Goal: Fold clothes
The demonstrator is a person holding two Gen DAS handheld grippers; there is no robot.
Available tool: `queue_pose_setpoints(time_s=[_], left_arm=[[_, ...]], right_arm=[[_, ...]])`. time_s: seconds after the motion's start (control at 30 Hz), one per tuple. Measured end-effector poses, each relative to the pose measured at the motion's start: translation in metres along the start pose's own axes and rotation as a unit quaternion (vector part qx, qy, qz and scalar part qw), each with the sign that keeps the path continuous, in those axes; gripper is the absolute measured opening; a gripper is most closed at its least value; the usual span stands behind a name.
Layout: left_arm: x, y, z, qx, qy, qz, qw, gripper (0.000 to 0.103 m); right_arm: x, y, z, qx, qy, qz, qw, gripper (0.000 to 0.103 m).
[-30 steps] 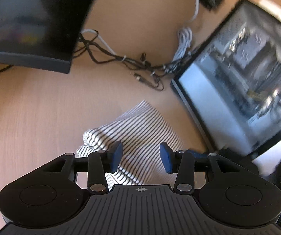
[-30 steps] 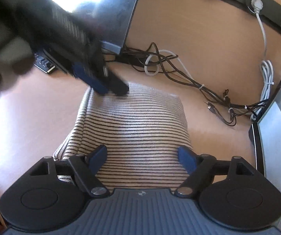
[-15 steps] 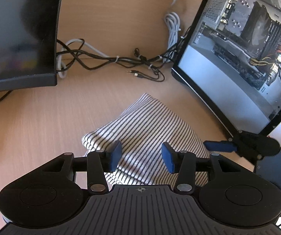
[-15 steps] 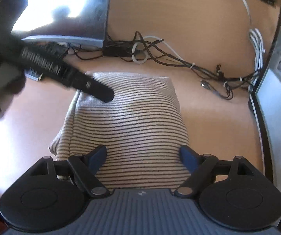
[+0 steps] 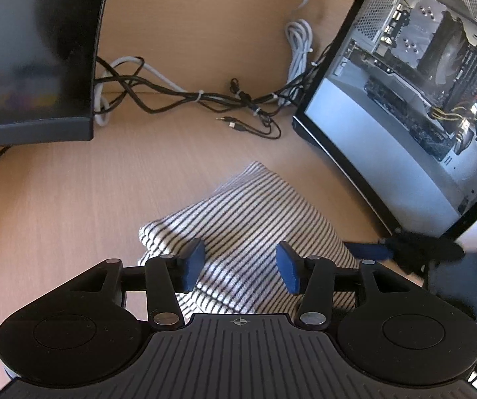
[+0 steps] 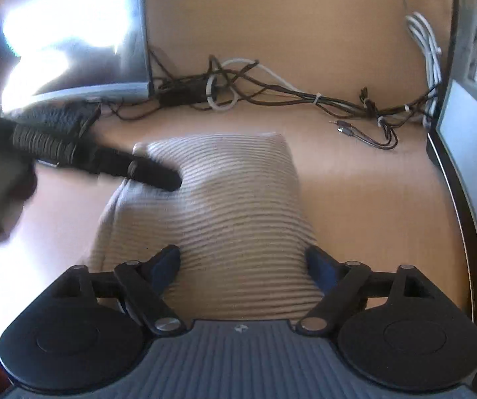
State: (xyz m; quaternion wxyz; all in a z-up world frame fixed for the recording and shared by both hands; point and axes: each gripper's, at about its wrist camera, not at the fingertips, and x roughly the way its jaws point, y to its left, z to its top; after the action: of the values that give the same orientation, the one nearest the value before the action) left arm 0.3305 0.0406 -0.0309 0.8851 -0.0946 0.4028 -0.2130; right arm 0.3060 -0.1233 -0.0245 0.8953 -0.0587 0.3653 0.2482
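A folded white garment with thin black stripes point(image 5: 255, 226) lies on the light wooden desk point(image 5: 72, 206); it also shows in the right wrist view point(image 6: 225, 199). My left gripper point(image 5: 240, 264) is open and empty, its blue pads just above the garment's near part. My right gripper point(image 6: 243, 261) is open wide and empty over the garment's near edge. The left gripper shows in the right wrist view point(image 6: 152, 173), blurred, over the garment's far left corner. One finger of the right gripper point(image 5: 368, 251) shows at the garment's right edge in the left wrist view.
A dark curved monitor point(image 5: 29, 50) stands at the back left. An open computer case point(image 5: 414, 76) stands on the right. Tangled cables point(image 5: 205, 99) lie along the back of the desk by the wooden wall point(image 5: 205, 16).
The left gripper has swung round over the garment's left part and its jaws have opened a little. The right gripper has drawn back slightly, still open.
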Motion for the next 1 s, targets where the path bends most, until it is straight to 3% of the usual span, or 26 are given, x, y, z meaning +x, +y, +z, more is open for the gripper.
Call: queue_pose_setpoints(time_s=[0.13, 0.23, 0.3, 0.4, 0.43, 0.57, 0.67, 0.83, 0.93, 1.0], left_arm=[[-0.005, 0.008, 0.005, -0.037, -0.002, -0.011, 0.9993, 0.053], [-0.02, 0.01, 0.004, -0.055, -0.015, -0.018, 0.9982, 0.056], [-0.028, 0.009, 0.004, -0.061, -0.022, -0.021, 0.9977, 0.058], [-0.032, 0.004, 0.003, -0.055, -0.026, -0.025, 0.9978, 0.06], [-0.032, 0.002, 0.003, -0.052, -0.026, -0.025, 0.998, 0.061], [-0.031, 0.006, -0.003, -0.067, -0.02, -0.039, 0.9968, 0.064], [-0.028, 0.01, -0.003, -0.079, -0.018, -0.046, 0.9957, 0.065], [-0.017, 0.01, -0.001, -0.073, -0.007, -0.036, 0.9967, 0.066], [-0.01, 0.011, -0.001, -0.07, 0.004, -0.027, 0.9972, 0.066], [-0.008, 0.012, -0.002, -0.063, 0.007, -0.018, 0.9978, 0.066]], right_arm=[[0.0, -0.005, 0.0, -0.009, 0.004, 0.014, 1.0, 0.086], [-0.017, -0.003, 0.005, -0.043, -0.022, 0.002, 0.999, 0.084], [-0.026, -0.004, 0.01, -0.048, -0.044, -0.002, 0.998, 0.072], [-0.018, -0.014, 0.017, -0.019, -0.033, 0.012, 0.999, 0.069], [-0.008, -0.017, 0.014, -0.005, -0.01, 0.021, 1.0, 0.07], [-0.006, -0.017, 0.011, -0.015, 0.003, 0.031, 0.999, 0.073], [-0.015, -0.027, 0.028, -0.001, -0.019, 0.046, 0.999, 0.073], [0.001, -0.026, 0.063, -0.018, -0.07, 0.029, 0.997, 0.068], [0.033, -0.02, 0.068, -0.031, -0.042, 0.026, 0.998, 0.068], [0.06, -0.028, 0.064, 0.013, -0.006, 0.037, 0.999, 0.068]])
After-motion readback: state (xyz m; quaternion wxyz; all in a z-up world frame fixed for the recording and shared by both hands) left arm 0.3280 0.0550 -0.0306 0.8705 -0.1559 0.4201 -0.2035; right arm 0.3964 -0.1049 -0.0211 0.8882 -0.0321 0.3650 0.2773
